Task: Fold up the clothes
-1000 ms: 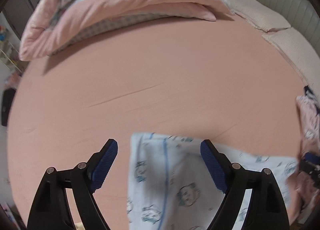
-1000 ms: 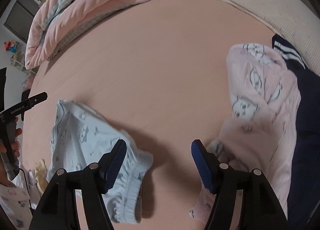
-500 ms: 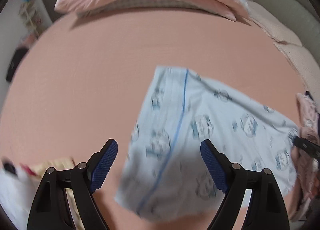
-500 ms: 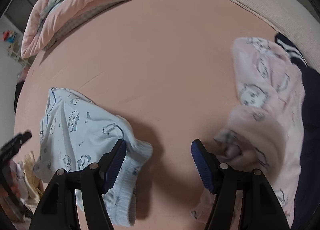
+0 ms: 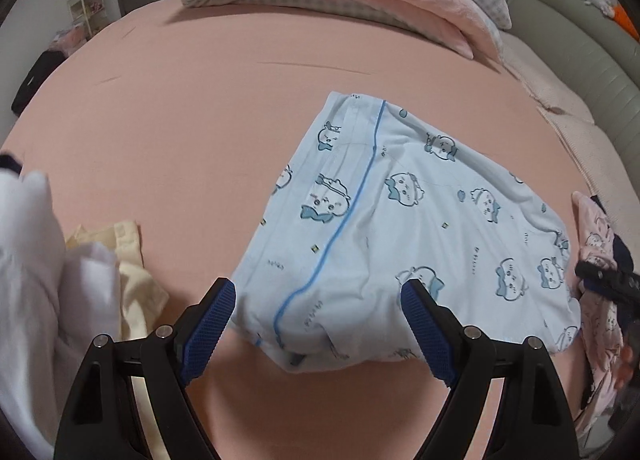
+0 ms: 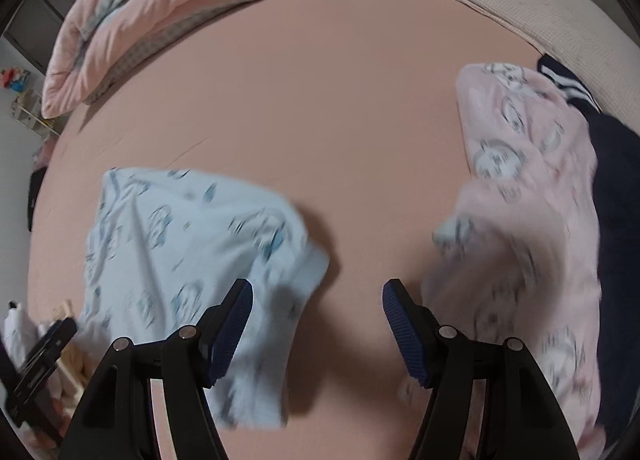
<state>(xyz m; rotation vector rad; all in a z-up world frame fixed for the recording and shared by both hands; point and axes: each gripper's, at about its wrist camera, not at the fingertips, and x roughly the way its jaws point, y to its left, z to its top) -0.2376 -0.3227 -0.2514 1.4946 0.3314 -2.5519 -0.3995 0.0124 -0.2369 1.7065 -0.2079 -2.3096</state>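
Left tool [image 5: 318, 318] drawn back from blue garment [image 5: 400, 228], white clothes [image 5: 36, 268] now visible

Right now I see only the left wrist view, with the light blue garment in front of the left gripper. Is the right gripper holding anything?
Observer: No. The right gripper is open and empty, above the bare sheet, between the light blue garment and the pink garment.
Operator: At my right edge I see only a strip of the pink one. Is there something more behind it?
Observer: Yes. A navy garment with white stripes lies beside the pink one, on the side away from the blue one.
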